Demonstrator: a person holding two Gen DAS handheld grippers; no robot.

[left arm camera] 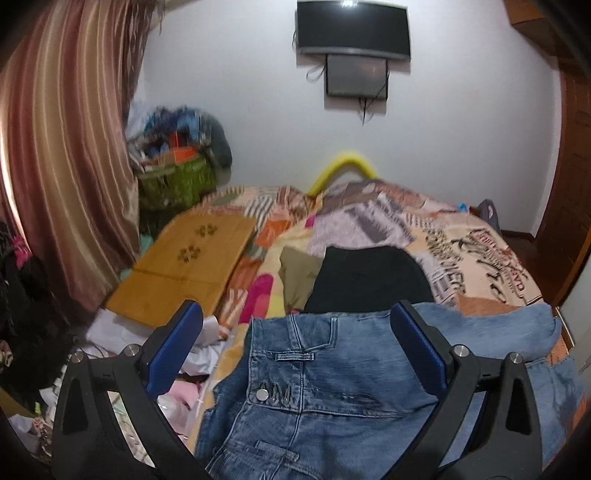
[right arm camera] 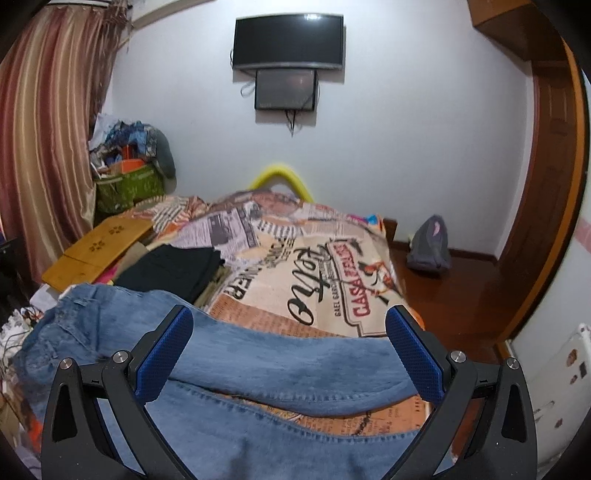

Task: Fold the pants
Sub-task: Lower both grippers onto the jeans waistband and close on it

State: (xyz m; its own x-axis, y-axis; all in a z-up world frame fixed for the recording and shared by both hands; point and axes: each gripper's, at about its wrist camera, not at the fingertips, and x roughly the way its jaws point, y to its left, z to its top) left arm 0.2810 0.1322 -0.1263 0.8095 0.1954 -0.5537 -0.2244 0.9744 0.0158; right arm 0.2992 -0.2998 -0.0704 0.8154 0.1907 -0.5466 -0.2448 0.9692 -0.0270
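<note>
Blue jeans [left arm camera: 332,387] lie on the bed at its near edge. In the left wrist view the waistband with its button faces me, and my left gripper [left arm camera: 295,321] hangs open just above it, holding nothing. In the right wrist view the jeans' legs [right arm camera: 266,365] stretch across the bed, one lying over the other with a strip of bedspread between. My right gripper [right arm camera: 290,321] is open above the legs and empty. Whether the fingers touch the cloth cannot be told.
A folded black garment [left arm camera: 365,277] lies on an olive one [left arm camera: 295,269] on the patterned bedspread [right arm camera: 314,266]. A wooden lap tray [left arm camera: 184,266] rests at the bed's left. Curtains [left arm camera: 62,147], a cluttered green basket [left arm camera: 177,181], a wall TV [left arm camera: 352,29] and a grey backpack [right arm camera: 430,243] surround the bed.
</note>
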